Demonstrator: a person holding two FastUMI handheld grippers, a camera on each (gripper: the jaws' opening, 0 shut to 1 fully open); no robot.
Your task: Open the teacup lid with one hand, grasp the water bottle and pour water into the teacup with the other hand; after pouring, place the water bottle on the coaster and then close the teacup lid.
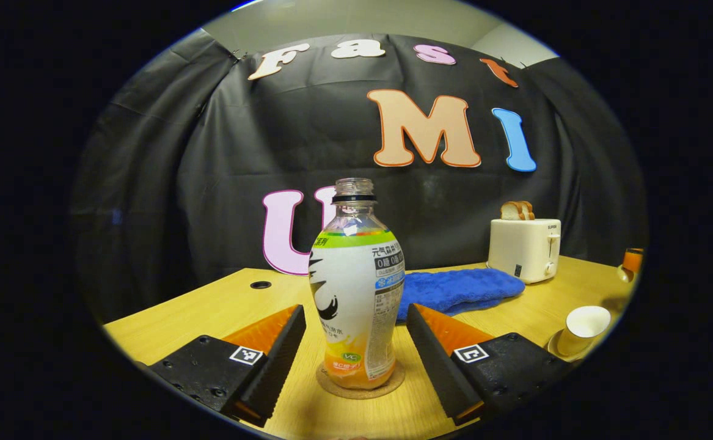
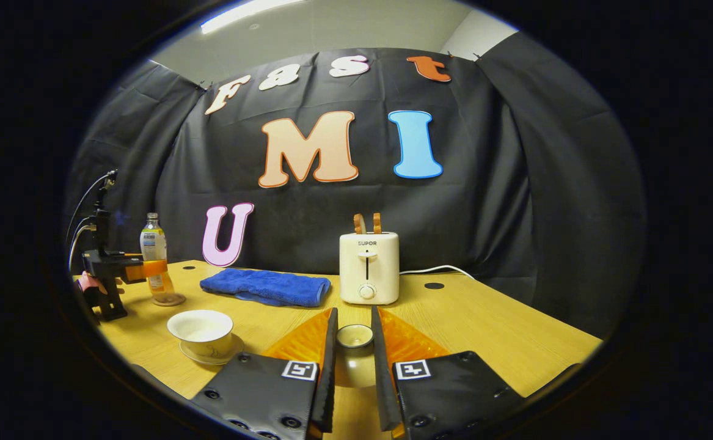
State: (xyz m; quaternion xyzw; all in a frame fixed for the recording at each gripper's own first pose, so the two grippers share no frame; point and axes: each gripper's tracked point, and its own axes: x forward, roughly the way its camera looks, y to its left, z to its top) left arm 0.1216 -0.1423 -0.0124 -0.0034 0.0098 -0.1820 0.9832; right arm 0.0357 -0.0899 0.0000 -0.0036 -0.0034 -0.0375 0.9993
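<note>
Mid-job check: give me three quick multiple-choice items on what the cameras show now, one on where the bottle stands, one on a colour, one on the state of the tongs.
1. Where does the water bottle stand?
A. on the coaster
B. on the towel
C. in the teacup

2. What colour is the folded towel?
A. red
B. blue
C. white

3. How do the left tongs stand?
A. shut on the bottle
B. open on either side of the bottle
C. shut on the toaster

Key: 1 A, its base sits on the round coaster. 2 B, it lies blue beside the toaster. 3 B, gaps show between both fingers and the bottle. Meanwhile the right tongs hold the teacup lid, and the teacup stands open.
</note>
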